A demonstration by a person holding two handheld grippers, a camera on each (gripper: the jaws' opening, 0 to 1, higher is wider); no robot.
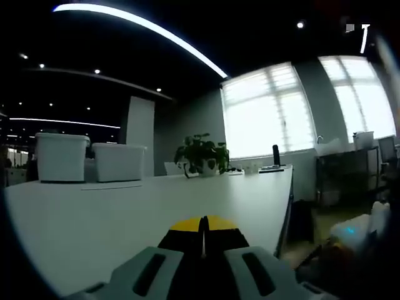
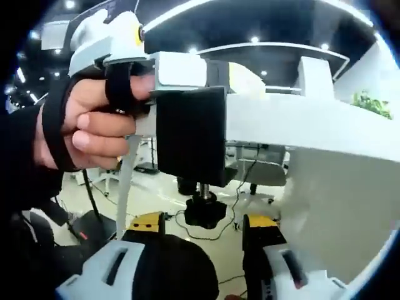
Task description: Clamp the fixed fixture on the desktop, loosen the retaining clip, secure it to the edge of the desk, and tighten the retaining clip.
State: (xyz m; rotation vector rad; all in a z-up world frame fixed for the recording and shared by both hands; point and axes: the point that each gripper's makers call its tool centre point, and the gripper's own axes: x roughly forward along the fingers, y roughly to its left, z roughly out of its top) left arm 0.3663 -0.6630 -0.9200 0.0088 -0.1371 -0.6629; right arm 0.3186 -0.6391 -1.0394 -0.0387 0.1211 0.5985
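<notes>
The desk [image 1: 125, 212] is showing plain white, the two bins [image 1: 61, 156] on it white too, the potted plant [image 1: 201, 153] dark green. The fixture [image 2: 190, 134] is showing matte black, its knob [image 2: 204, 211] black as well. Both grippers are wearing grey bodies with yellow-and-black jaw tips (the right gripper [image 2: 203, 228] likewise).

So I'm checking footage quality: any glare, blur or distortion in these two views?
Left gripper view: windows blown out white, ceiling light strip bent by fisheye, room dim. Right gripper view: the hand and black clamp sit close and soft; desk edge curves.
</notes>
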